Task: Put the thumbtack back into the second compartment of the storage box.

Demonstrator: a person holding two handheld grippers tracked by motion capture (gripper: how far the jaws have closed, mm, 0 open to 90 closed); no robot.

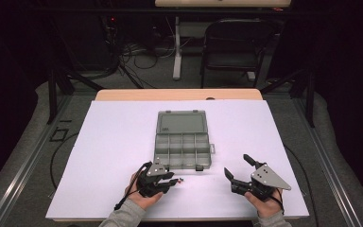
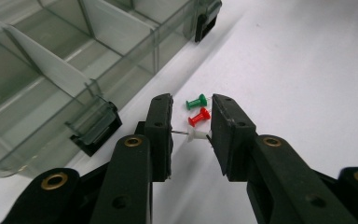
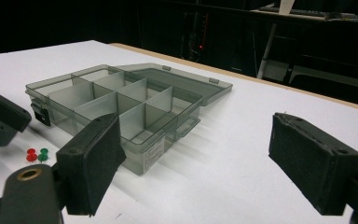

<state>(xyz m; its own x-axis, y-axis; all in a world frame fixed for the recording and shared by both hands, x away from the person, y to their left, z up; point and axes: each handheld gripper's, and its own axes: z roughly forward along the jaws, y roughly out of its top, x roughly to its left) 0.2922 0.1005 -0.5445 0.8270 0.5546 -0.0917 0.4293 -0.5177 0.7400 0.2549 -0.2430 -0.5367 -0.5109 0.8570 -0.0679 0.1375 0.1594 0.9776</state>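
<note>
High view has my left hand-held gripper [image 1: 169, 179] low on the white worktop [image 1: 113, 142], just in front of the near left corner of the clear grey compartment box [image 1: 182, 150], whose lid lies open flat on the far side. From the left gripper view, that box sits ahead and to the left of my jaws. The jaws stand narrowly apart around a white pushpin [image 2: 195, 135], its metal point reaching toward the left pad; I cannot tell whether the pads press it. Just beyond it, between the jaw tips, lie a red pushpin [image 2: 199, 117] and a green pushpin [image 2: 196, 101] on the worktop. Further right, my right hand-held gripper [image 1: 238, 167] rests off the box's near right corner with its jaws spread wide and nothing between them.
</note>
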